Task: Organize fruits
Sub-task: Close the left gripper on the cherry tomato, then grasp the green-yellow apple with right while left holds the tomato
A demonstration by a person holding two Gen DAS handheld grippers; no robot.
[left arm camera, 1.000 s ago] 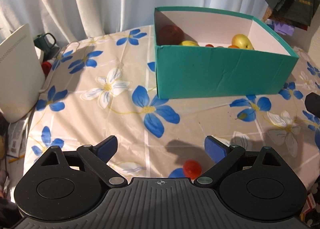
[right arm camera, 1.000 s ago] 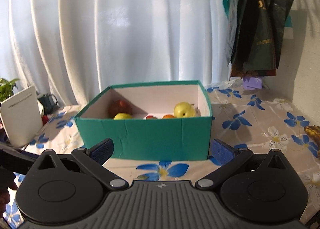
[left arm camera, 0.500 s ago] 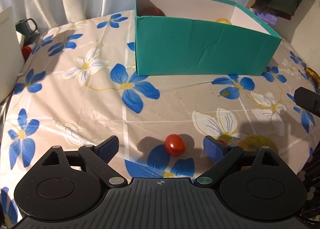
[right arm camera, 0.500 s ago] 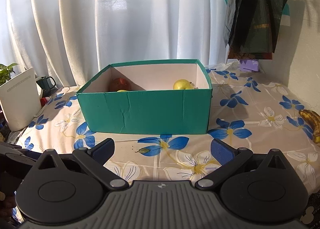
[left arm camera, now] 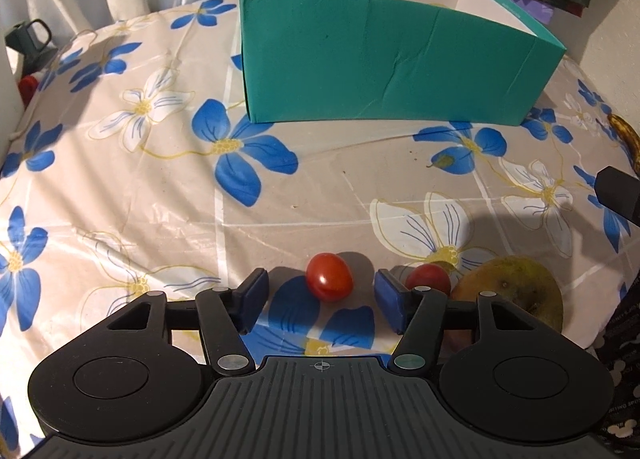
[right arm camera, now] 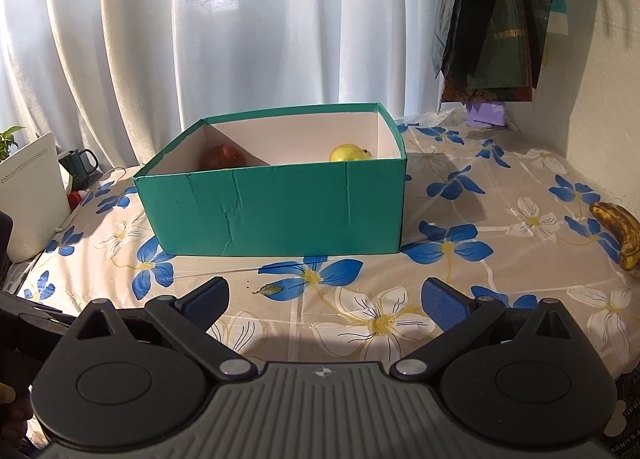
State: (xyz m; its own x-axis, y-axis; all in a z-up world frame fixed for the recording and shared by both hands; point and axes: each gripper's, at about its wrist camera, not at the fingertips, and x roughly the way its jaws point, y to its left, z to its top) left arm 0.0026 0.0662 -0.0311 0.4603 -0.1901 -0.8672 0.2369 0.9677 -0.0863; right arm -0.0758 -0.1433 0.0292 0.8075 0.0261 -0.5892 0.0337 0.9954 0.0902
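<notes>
- The table (left arm camera: 120, 187), under its cloth of blue and white flowers, spreads out beneath and ahead of both grippers.
- The white curtain (right arm camera: 240, 27) hangs far ahead of the right gripper, behind everything else.
- The teal box (left arm camera: 384, 67) stands well ahead of the left gripper, its near wall facing the camera; seen from the right gripper it sits straight ahead, with a reddish fruit (right arm camera: 223, 157) in its far left corner and a yellow fruit (right arm camera: 349, 152) toward the far right.
- The right gripper (right arm camera: 325, 299) hangs above the cloth, jaws spread wide, with only cloth between its pads.
- The left gripper (left arm camera: 322, 299) points steeply down at the cloth; its jaws have just been closing and now stand about half open, pads clear of the tomato on either side.
- A yellow-green apple (left arm camera: 516, 291) lies just outside the left gripper's right finger, partly hidden behind it.
- A spotted brown banana (right arm camera: 618, 233) lies well off to the right of the right gripper, near the table's edge.
- The cherry tomato (left arm camera: 329, 277) rests on the cloth between the left gripper's pads, slightly ahead of them, touching neither.
- A second cherry tomato (left arm camera: 428, 278) sits just beyond the right pad, close against the apple.
</notes>
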